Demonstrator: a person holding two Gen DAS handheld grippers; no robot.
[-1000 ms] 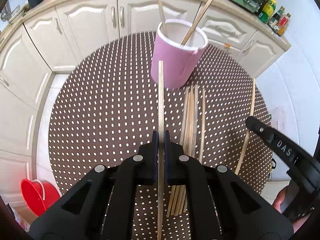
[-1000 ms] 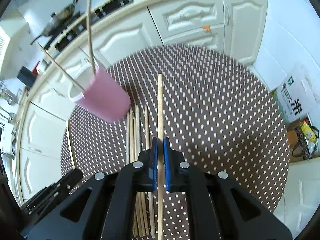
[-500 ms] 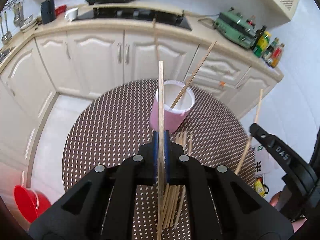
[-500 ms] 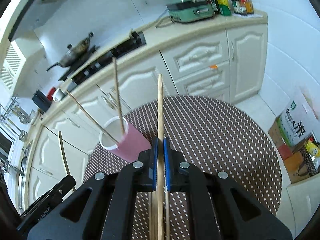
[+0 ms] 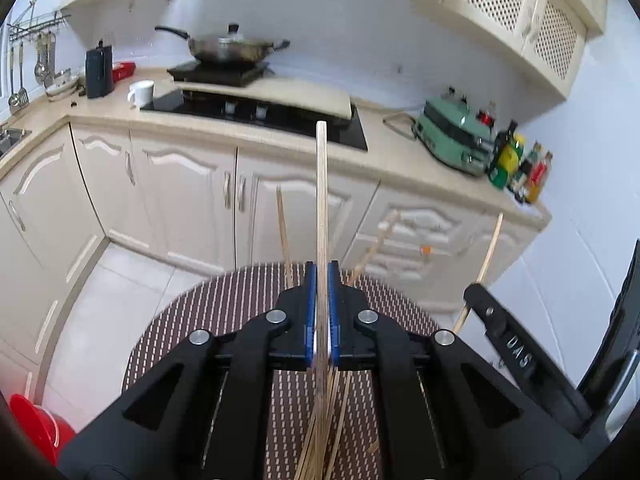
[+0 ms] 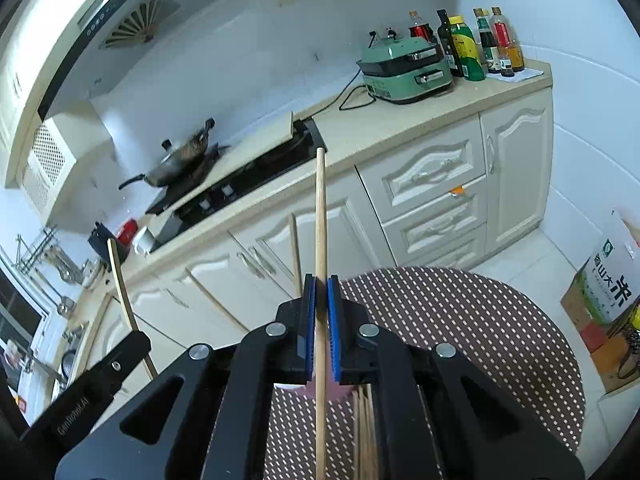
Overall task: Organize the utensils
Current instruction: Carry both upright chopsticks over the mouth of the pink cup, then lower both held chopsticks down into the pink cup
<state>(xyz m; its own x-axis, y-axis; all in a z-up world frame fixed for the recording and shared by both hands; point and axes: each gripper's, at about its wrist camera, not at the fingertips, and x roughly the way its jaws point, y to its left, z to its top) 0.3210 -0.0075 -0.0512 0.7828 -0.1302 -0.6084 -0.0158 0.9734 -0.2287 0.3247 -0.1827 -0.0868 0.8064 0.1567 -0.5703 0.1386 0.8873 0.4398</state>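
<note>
My left gripper [image 5: 321,276] is shut on a wooden chopstick [image 5: 322,200] that points up and away, raised over the dotted round table [image 5: 208,312]. My right gripper [image 6: 321,286] is likewise shut on another chopstick [image 6: 320,216]. The pink cup [image 6: 334,392] is almost wholly hidden behind the right jaws; two chopsticks standing in it [image 5: 283,232] poke up behind the left gripper. Several loose chopsticks [image 5: 332,420] lie on the table under the grippers. The right gripper with its stick [image 5: 486,256] shows at the right of the left wrist view, the left one [image 6: 120,280] at the left of the right wrist view.
Cream kitchen cabinets [image 5: 188,200] and a counter with a hob, a wok [image 5: 228,46], a white mug [image 5: 142,94], a green appliance [image 6: 406,70] and bottles [image 6: 476,44] run behind the table. A red bucket [image 5: 36,424] stands on the floor at left, boxes [image 6: 604,292] at right.
Both grippers have risen and tilted upward with their chopsticks; the table and the pink cup have dropped low in both views and the counter and wall have come into sight.
</note>
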